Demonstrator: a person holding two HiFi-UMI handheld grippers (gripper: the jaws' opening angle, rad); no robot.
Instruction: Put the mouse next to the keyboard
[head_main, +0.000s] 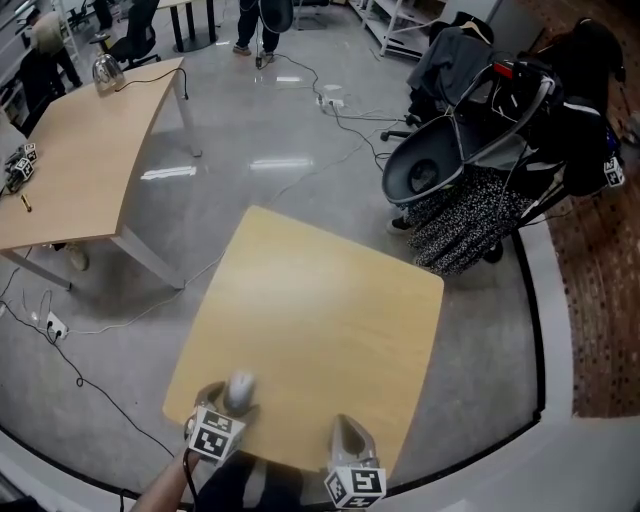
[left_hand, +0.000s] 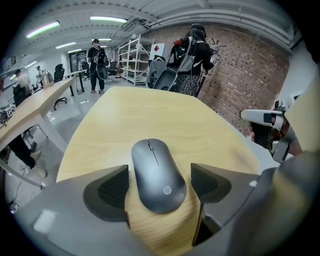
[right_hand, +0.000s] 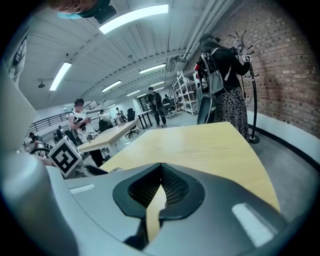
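On the table, mouse lies between parted left gripper jaws; right gripper clenched.

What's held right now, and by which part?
Nothing. The dark grey computer mouse lies between the left gripper's open jaws; the right gripper is shut, empty.

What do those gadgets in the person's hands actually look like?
Both the left gripper and right gripper are pale grey plastic shells, each with two jaws lined by dark ribbed pads. Each carries a white cube printed with black square markers.
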